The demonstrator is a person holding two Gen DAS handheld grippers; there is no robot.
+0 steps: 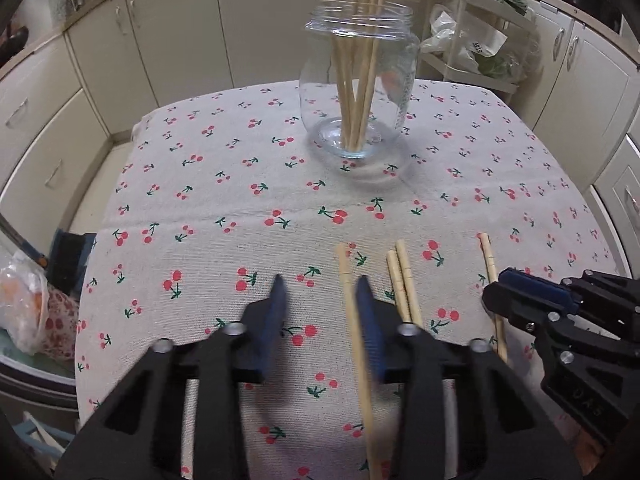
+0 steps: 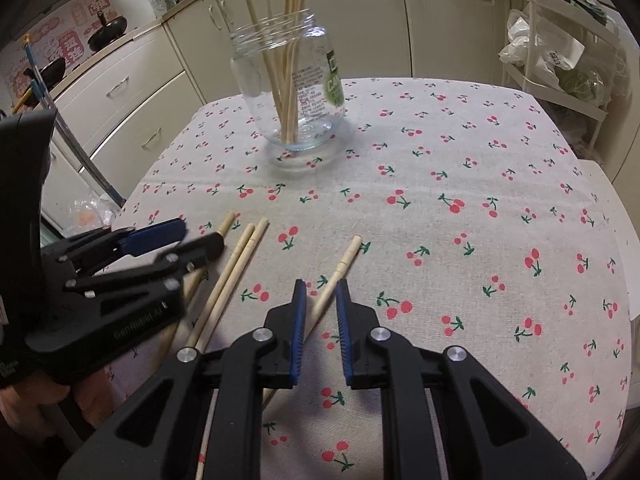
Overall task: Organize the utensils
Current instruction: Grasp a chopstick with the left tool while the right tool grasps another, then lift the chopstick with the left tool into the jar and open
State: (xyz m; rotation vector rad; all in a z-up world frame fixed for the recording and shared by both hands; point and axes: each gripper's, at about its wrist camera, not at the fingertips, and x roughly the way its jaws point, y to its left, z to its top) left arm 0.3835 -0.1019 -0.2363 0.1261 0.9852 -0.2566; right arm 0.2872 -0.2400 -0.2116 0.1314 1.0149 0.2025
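Note:
A clear glass jar (image 1: pixel 360 92) (image 2: pixel 288 80) stands at the far side of the table with several wooden chopsticks (image 1: pixel 356 100) upright in it. Loose chopsticks lie near the front edge. My left gripper (image 1: pixel 321 282) (image 2: pixel 202 236) is low over one chopstick (image 1: pixel 346 272), which lies along the inner face of the right finger. The left finger stands apart, so the jaws are open. Two chopsticks (image 1: pixel 404 280) (image 2: pixel 236 264) lie side by side just right of it. My right gripper (image 2: pixel 321 285) (image 1: pixel 494 286) straddles another chopstick (image 2: pixel 344 258) with a narrow gap, pads not pressing.
A cherry-print tablecloth (image 1: pixel 200 184) covers the table. Cream cabinets run behind and on both sides. A white wire rack (image 1: pixel 472 40) with bags stands at the back right. A plastic bag (image 1: pixel 24 300) sits below the table's left edge.

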